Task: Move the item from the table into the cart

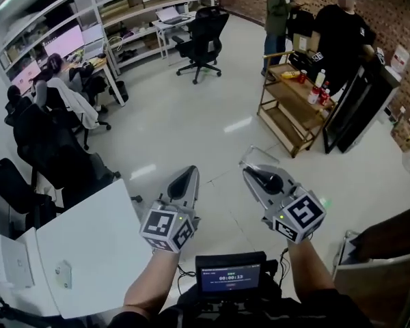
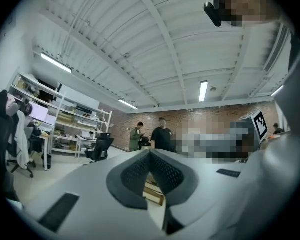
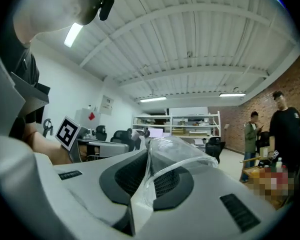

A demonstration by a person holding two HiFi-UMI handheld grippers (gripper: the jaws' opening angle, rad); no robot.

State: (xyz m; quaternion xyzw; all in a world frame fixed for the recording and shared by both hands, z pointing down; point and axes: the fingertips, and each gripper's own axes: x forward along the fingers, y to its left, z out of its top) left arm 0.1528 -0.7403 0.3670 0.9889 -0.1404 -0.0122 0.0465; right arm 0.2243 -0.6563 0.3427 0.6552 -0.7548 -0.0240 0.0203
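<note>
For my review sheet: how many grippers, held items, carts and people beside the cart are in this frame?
Grippers: 2 (left gripper, right gripper)
Held items: 1 (clear plastic piece, in the right gripper)
Carts: 1 (cart)
People by the cart: 2 ()
Total: 6

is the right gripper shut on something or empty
Shut on the clear plastic item: the right gripper has its jaws pressed together on the item's edge, the rest sticking out beyond them.

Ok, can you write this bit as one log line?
left gripper: shut, empty | right gripper: shut on clear plastic item | wooden cart: ahead, not reached
</note>
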